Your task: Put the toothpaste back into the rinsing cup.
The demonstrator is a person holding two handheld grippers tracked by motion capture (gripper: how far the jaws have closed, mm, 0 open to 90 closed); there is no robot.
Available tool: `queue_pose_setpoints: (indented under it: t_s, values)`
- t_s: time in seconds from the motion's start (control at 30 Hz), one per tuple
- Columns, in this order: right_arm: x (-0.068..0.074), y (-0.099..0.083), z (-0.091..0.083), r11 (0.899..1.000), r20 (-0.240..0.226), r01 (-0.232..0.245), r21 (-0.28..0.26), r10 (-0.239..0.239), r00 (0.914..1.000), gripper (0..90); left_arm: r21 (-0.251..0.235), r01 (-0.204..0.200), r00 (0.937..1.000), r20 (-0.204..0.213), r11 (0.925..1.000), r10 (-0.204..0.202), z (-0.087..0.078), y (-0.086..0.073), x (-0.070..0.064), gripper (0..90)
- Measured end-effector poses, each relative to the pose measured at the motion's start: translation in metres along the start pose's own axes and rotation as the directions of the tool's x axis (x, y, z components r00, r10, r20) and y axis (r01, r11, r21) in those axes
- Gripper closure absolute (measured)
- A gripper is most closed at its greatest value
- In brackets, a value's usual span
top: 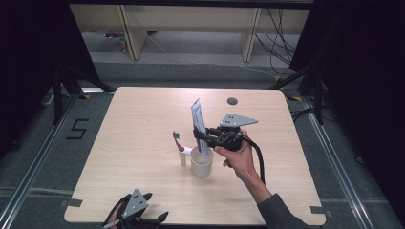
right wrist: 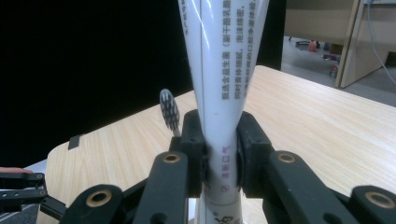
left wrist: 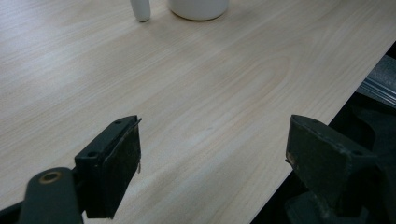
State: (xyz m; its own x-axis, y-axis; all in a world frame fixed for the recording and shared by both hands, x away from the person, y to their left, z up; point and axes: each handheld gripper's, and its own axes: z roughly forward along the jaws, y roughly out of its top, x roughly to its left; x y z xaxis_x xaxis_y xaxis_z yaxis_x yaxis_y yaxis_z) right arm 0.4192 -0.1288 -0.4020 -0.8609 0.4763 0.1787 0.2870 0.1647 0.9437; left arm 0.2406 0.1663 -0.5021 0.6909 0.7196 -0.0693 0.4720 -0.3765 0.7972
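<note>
Toothpaste tube (top: 198,125) clamped upright between jaws of my right gripper (top: 205,139), cap end down, dipping into white cup (top: 202,165) near table (top: 143,124) centre. In right gripper view, both pads press tube (right wrist: 219,116) low on its body, crimped end pointing up. Toothbrush (top: 179,148) stands just beside cup on its left, bristle head up. My left gripper (top: 143,220) hangs over near table edge, jaws wide apart, holding nothing, well apart from cup. Left gripper view: cup base (left wrist: 198,8) and toothbrush foot (left wrist: 140,10) far ahead.
</note>
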Motion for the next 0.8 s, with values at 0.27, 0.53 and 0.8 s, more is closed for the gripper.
queue_pose_setpoints:
  t_s: [0.27,0.53,0.8]
  values:
    - [0.0,-0.009,0.004,1.0,-0.007,-0.002,0.03,0.002,1.0,75.7,0.018,-0.025,0.9997,-0.005,0.9995,0.025,-0.001,0.0,0.002,17.9]
    - [0.001,-0.018,0.007,0.998,-0.001,-0.004,0.056,0.005,1.0,75.7,0.031,-0.033,0.9995,-0.003,0.999,0.033,-0.001,0.0,0.002,17.9]
    - [-0.002,-0.026,0.01,0.997,-0.009,0.029,0.073,-0.029,0.9995,75.7,0.023,-0.029,0.9996,-0.005,0.9993,0.029,-0.001,0.0,0.002,17.9]
